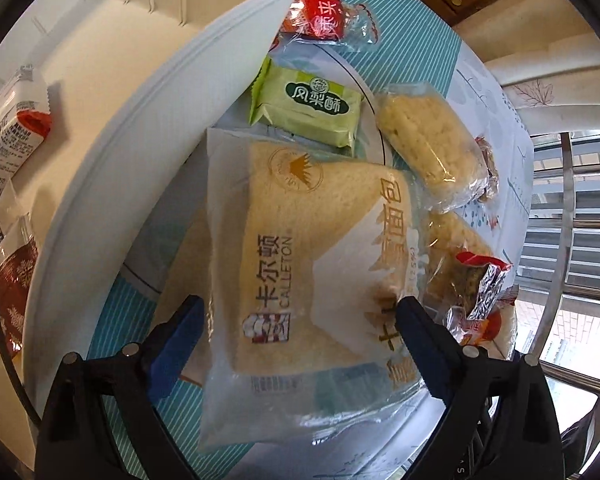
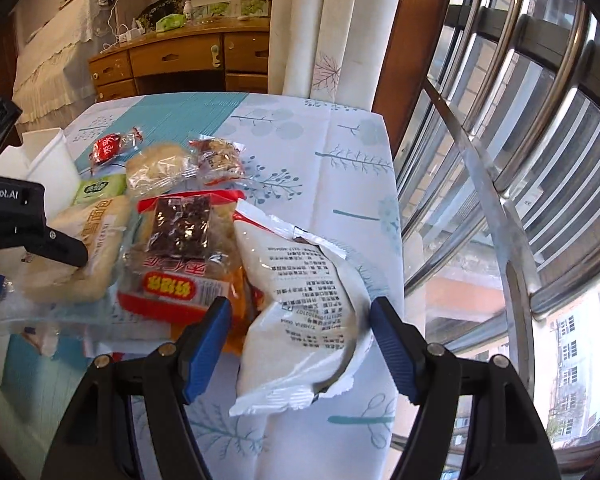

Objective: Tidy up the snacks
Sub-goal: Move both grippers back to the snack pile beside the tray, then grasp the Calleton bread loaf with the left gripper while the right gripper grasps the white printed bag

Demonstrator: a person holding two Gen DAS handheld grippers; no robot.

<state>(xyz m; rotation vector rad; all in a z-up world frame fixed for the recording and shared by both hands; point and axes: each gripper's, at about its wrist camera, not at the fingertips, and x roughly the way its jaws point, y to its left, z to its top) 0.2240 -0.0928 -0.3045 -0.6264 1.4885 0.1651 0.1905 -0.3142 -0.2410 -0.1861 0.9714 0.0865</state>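
Through the left wrist camera we see our left gripper (image 1: 300, 328) with its blue-padded jaws spread wide on either side of a pale sliced-bread loaf in a clear printed wrapper (image 1: 300, 248). The pads stand just off the wrapper's edges, so nothing is clamped. The loaf lies on a teal-striped tablecloth (image 1: 420, 40) beside a white plastic storage bin (image 1: 172, 92), which already holds a white packet with a red band (image 1: 12, 120). Beyond the loaf lie a green pineapple-cake packet (image 1: 306, 110), a red-wrapped sweet (image 1: 320, 14) and a clear-wrapped puffed-rice bar (image 1: 432, 146).

Through the right wrist camera we find our right gripper (image 2: 300, 340) also parted, straddling a white foil pouch with black printed text (image 2: 300, 300) that rests on the cloth. Whether the pads touch it we cannot tell. To its left sits a red-and-orange pack with a dark brown cake (image 2: 180, 256), touching the pouch's edge.

We judge the step in hand to be lining up grasps on the loaf and the pouch, with most snacks not yet in the bin. The next move, as we see it, calls for closing gently on the soft loaf to avoid crushing it, then lifting it over the bin's wall.
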